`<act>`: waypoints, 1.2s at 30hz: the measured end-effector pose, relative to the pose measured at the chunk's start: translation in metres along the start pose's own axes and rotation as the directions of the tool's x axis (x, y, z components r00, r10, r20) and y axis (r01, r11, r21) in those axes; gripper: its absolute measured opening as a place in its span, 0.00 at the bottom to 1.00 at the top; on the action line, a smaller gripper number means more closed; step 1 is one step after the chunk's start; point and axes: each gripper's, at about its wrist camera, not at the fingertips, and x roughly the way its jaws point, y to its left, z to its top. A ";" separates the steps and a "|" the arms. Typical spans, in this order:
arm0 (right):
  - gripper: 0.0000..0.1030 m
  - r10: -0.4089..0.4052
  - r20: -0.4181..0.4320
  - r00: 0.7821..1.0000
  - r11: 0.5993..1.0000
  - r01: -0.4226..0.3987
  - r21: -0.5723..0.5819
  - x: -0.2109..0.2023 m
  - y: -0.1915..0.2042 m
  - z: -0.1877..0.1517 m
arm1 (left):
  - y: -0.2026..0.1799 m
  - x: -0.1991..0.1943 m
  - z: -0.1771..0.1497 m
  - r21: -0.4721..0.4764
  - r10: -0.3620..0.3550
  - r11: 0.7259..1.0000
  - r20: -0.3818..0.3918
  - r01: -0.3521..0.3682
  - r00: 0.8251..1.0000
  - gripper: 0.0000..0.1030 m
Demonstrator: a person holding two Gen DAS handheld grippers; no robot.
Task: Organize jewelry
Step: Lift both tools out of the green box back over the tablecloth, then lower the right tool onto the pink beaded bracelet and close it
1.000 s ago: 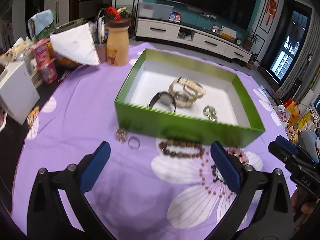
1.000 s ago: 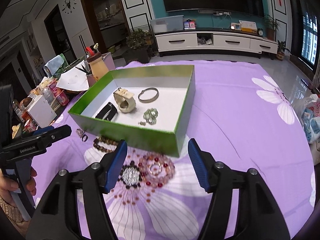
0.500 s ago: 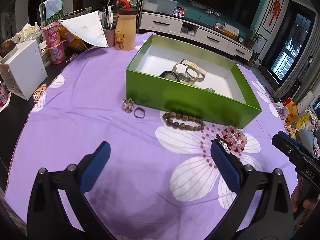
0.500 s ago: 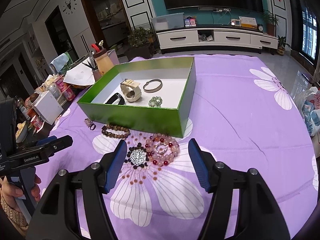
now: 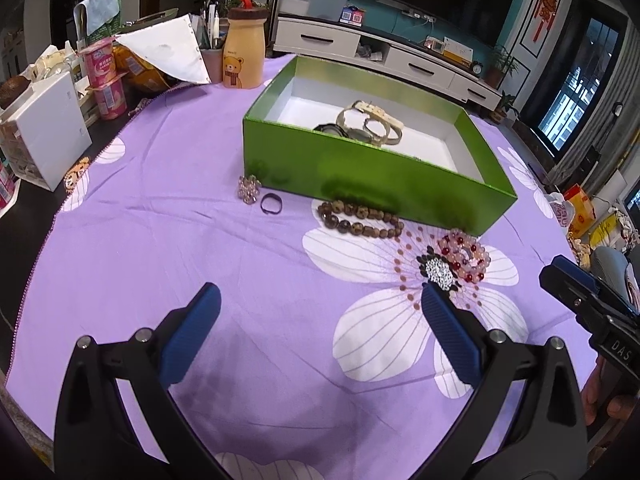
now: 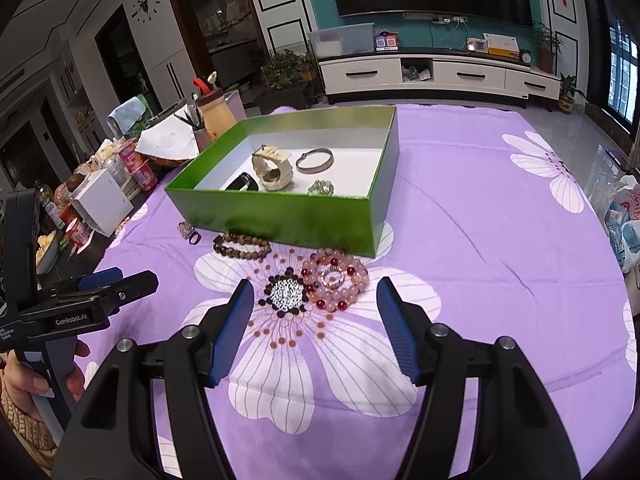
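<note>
A green box (image 5: 360, 176) (image 6: 280, 216) sits on the purple flowered cloth, holding a cream watch (image 6: 272, 168), a metal bangle (image 6: 315, 159), a black band (image 6: 240, 181) and a green trinket (image 6: 321, 188). In front of it lie a pink-and-red bead bracelet (image 6: 336, 280) (image 5: 464, 256), a sparkly brooch (image 6: 286, 294) (image 5: 439, 274), a brown bead bracelet (image 5: 358, 218) (image 6: 242, 246), a dark ring (image 5: 271, 203) and a pink crystal piece (image 5: 249, 189). My left gripper (image 5: 320, 332) and right gripper (image 6: 316, 320) both stand open and empty, short of the jewelry.
Clutter lines the table's left edge: a white box (image 5: 44, 136), pink cups (image 5: 106, 80), a bear-printed bottle (image 5: 243, 54) and a pen cup (image 5: 211, 60). A TV cabinet (image 6: 440, 76) stands beyond. Bags (image 5: 576, 208) lie on the floor at right.
Both grippers have drawn back from the box toward the near table edge; the box and loose jewelry now sit farther up in both views. Jaws unchanged.
</note>
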 end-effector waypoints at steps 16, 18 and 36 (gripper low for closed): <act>0.62 -0.018 -0.062 0.998 1.000 0.017 -0.026 0.026 0.006 -0.009 | 0.024 0.013 -0.004 -0.031 0.006 1.000 -0.007 -0.007 1.000 0.98; 0.62 -0.023 -0.074 0.997 0.999 0.021 -0.024 0.032 0.005 -0.010 | 0.029 0.016 -0.004 -0.036 -0.004 0.999 -0.006 0.003 1.000 0.98; 0.38 -0.059 -0.113 0.992 0.995 0.067 0.068 0.067 -0.024 -0.003 | 0.038 0.030 0.000 -0.038 -0.041 0.998 -0.011 0.040 0.999 0.98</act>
